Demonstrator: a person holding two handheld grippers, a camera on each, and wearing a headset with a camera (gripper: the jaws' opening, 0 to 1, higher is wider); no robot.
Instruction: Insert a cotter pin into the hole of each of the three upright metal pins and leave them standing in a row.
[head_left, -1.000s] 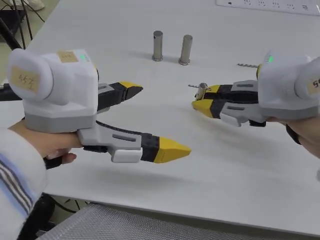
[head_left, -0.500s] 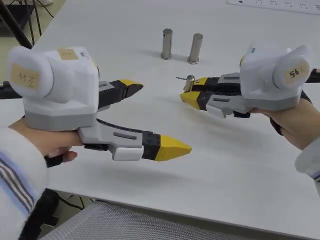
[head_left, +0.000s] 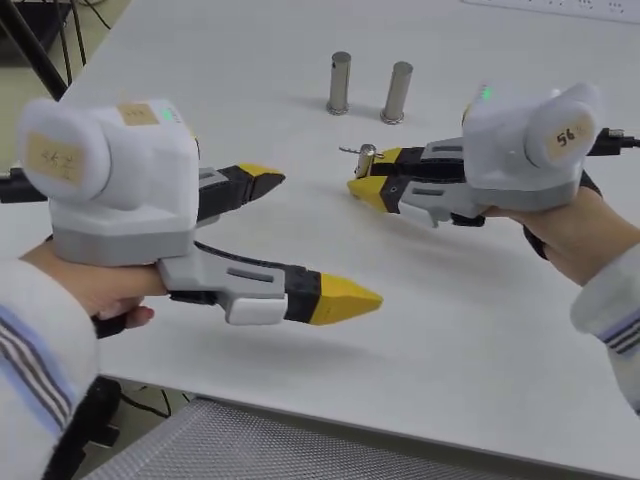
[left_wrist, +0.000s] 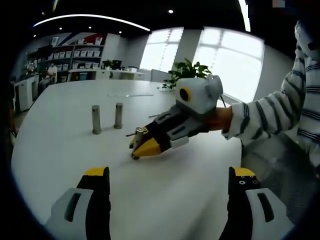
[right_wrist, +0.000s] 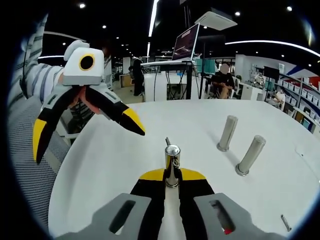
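Two upright metal pins (head_left: 339, 83) (head_left: 399, 92) stand side by side at the table's far middle, seen as well from the left gripper (left_wrist: 96, 119) (left_wrist: 118, 115) and the right gripper (right_wrist: 228, 132) (right_wrist: 251, 154). My right gripper (head_left: 362, 178) (right_wrist: 172, 176) (left_wrist: 142, 146) is shut on a third metal pin (head_left: 367, 160) (right_wrist: 172, 164) (left_wrist: 138, 134), held upright just in front of them. A thin cotter pin (head_left: 350, 150) sticks out of its top. My left gripper (head_left: 310, 240) (left_wrist: 169, 176) (right_wrist: 87, 137) hovers open at the near left, holding nothing.
A loose cotter pin (right_wrist: 285, 222) lies on the white table (head_left: 470, 330) beside the right gripper. A power strip (head_left: 560, 6) lies at the far edge. The table's near edge (head_left: 400, 435) runs below the left gripper, with a mesh chair beneath.
The right gripper has carried its pin leftward, nearer to the spot in front of the two standing pins. The left gripper has stayed put.
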